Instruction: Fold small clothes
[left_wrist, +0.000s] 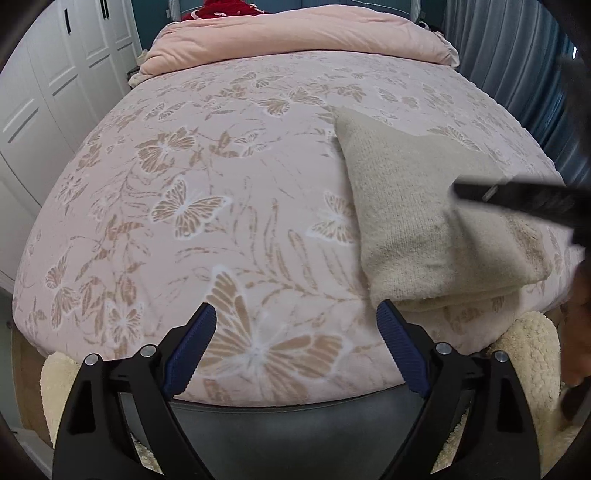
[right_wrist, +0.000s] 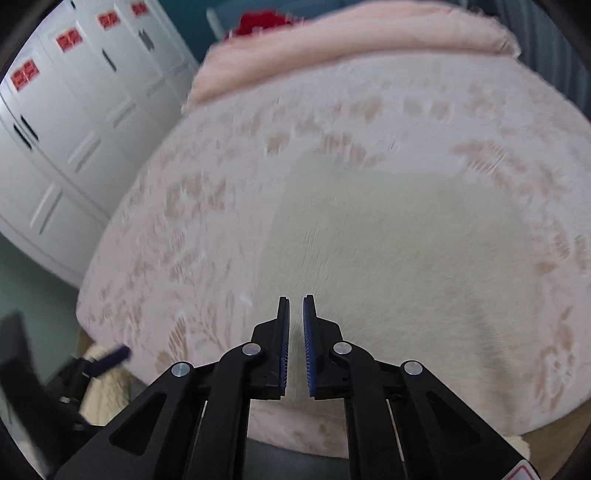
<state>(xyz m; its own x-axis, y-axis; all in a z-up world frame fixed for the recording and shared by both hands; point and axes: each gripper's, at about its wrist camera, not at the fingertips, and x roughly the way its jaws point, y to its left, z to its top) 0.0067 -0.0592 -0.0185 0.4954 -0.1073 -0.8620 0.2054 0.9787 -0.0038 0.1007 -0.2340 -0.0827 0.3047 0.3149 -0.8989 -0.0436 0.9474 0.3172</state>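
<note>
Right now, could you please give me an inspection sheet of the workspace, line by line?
Surface: bed under a pink butterfly-print cover, smooth where visible.
Job's things: one beige knit garment, already folded over itself, lying flat near the bed's near right edge.
Clutter: folded pink quilt at the far end; something red behind it; cream fleece below the near edge.
Grippers: left gripper open, nothing between its pads; right gripper shut above the garment, nothing held.
Cables: nothing seen.
Surroundings: white wardrobe doors to the left, grey curtain to the right.
</note>
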